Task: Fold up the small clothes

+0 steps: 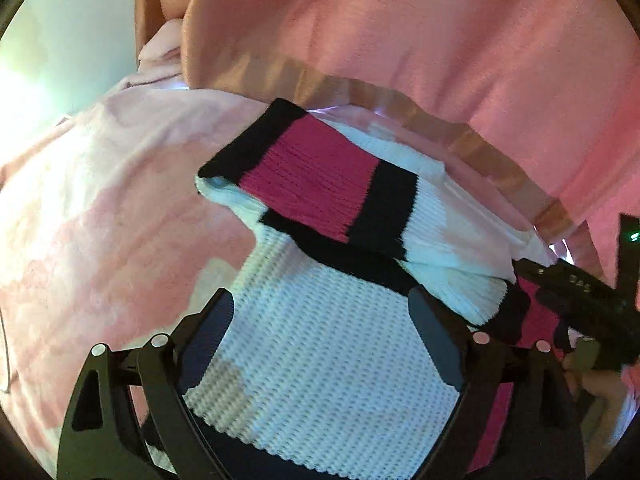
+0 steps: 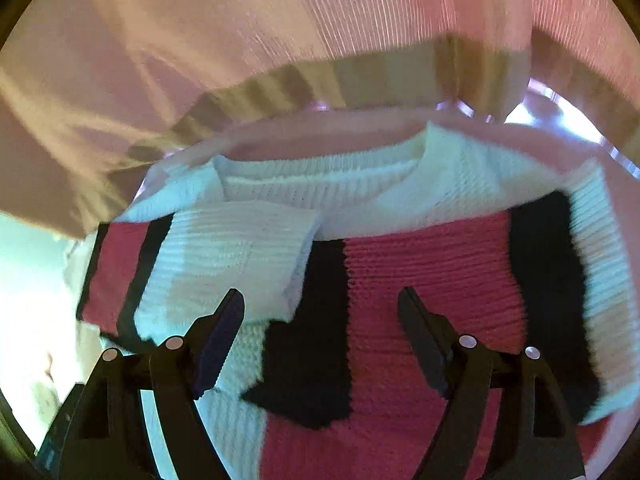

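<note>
A small knit sweater (image 1: 320, 352), white with pink and black blocks, lies flat on a pink cloth. One sleeve (image 1: 320, 176) is folded across its body. My left gripper (image 1: 322, 300) is open, its fingers wide apart just above the white knit. In the right wrist view the sweater (image 2: 432, 264) fills the middle, its neckline (image 2: 320, 176) at the far side and a white sleeve cuff (image 2: 240, 256) folded inward. My right gripper (image 2: 320, 300) is open, fingers apart over the black and pink panel. The right gripper also shows at the right edge of the left wrist view (image 1: 592, 300).
The pink cloth (image 1: 100, 220) covers the surface all around. A person in a pink top (image 1: 440, 40) stands close behind the far edge. A tan band (image 2: 360, 76) runs along that edge.
</note>
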`<state>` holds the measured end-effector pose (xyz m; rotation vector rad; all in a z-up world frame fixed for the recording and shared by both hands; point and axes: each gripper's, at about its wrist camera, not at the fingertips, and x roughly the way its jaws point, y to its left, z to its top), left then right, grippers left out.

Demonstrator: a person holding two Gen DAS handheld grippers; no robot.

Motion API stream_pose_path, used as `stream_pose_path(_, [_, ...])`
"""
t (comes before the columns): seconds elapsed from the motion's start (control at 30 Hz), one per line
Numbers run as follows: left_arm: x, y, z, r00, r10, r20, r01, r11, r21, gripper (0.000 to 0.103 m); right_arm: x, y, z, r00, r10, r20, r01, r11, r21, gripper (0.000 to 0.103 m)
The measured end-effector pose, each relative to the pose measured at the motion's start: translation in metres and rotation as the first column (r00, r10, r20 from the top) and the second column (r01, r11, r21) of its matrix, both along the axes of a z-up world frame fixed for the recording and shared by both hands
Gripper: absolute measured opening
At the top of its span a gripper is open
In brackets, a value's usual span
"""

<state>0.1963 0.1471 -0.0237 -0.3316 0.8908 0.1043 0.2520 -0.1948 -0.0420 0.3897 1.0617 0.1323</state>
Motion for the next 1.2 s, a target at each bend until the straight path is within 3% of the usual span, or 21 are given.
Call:
stream_pose_path(0.07, [0.003, 0.008, -0.001, 1.000, 0.015, -0.013, -0.015, 1.000, -0.011, 0.087, 0.002, 0.006, -0.005, 1.000, -0.003, 0.002, 0.003, 0.999, 0.039, 0.054])
stream_pose_path(0.1, [0.004, 0.010, -0.002, 1.000, 0.021, -0.016, -0.021, 1.000, -0.012, 0.087, 0.005, 0.011, -0.008, 1.000, 0.014, -0.009, -0.014, 0.998, 0.061, 0.023])
stream_pose_path(0.13, [0.005, 0.012, -0.002, 0.999, 0.028, -0.019, -0.028, 1.000, -0.012, 0.087, 0.008, 0.016, -0.011, 0.999, 0.032, -0.023, -0.030, 0.996, 0.079, 0.010])
stream_pose_path(0.23, [0.005, 0.018, -0.001, 0.999, 0.047, -0.023, -0.047, 0.999, -0.020, 0.087, 0.005, 0.025, 0.015, 0.997, 0.047, 0.055, -0.050, 0.996, 0.074, 0.005])
stream_pose_path(0.37, [0.002, 0.023, 0.007, 0.998, 0.056, -0.009, -0.056, 0.997, -0.046, 0.087, -0.021, 0.012, 0.099, 0.965, 0.076, 0.249, -0.102, 0.990, 0.093, 0.003])
stream_pose_path(0.43, [0.001, 0.022, 0.011, 0.999, 0.052, -0.003, -0.052, 0.997, -0.059, 0.087, -0.045, -0.004, 0.142, 0.933, 0.097, 0.345, -0.104, 0.995, 0.002, 0.003])
stream_pose_path(0.5, [0.002, 0.018, 0.012, 0.999, 0.040, -0.010, -0.041, 0.997, -0.066, 0.087, -0.064, -0.028, 0.158, 0.921, 0.095, 0.377, -0.068, 0.994, -0.085, 0.003])
stream_pose_path(0.6, [0.006, 0.006, 0.009, 0.999, 0.020, -0.036, -0.022, 0.997, -0.076, 0.087, -0.067, -0.068, 0.118, 0.960, 0.055, 0.276, -0.006, 0.984, -0.176, 0.003])
stream_pose_path(0.73, [0.014, -0.016, 0.004, 0.997, -0.019, -0.074, 0.010, 0.993, -0.116, 0.087, -0.068, -0.110, 0.046, 0.992, -0.022, 0.124, 0.039, 0.990, -0.137, 0.003])
stream_pose_path(0.8, [0.017, -0.023, -0.002, 0.995, -0.041, -0.091, 0.021, 0.978, -0.209, 0.087, -0.071, -0.118, 0.028, 0.994, -0.035, 0.103, 0.047, 0.992, -0.116, 0.003])
stream_pose_path(0.93, [0.029, -0.018, -0.007, 0.995, 0.007, -0.095, -0.040, 0.934, -0.354, 0.087, -0.068, -0.117, 0.028, 0.995, -0.024, 0.096, 0.034, 0.994, -0.103, 0.002])
stream_pose_path(1.0, [0.038, -0.012, -0.007, 0.996, 0.043, -0.081, -0.069, 0.931, -0.358, 0.087, -0.069, -0.118, 0.044, 0.991, -0.015, 0.134, 0.027, 0.996, -0.091, 0.002])
stream_pose_path(1.1, [0.053, 0.003, -0.016, 0.989, 0.122, -0.086, -0.143, 0.942, -0.303, 0.086, -0.072, -0.125, 0.046, 0.988, 0.002, 0.152, 0.015, 0.994, -0.111, 0.002])
stream_pose_path(1.2, [0.056, 0.029, -0.026, 0.975, 0.195, -0.103, -0.219, 0.907, -0.361, 0.075, -0.067, -0.134, 0.026, 0.995, -0.014, 0.095, 0.028, 0.989, -0.146, 0.000])
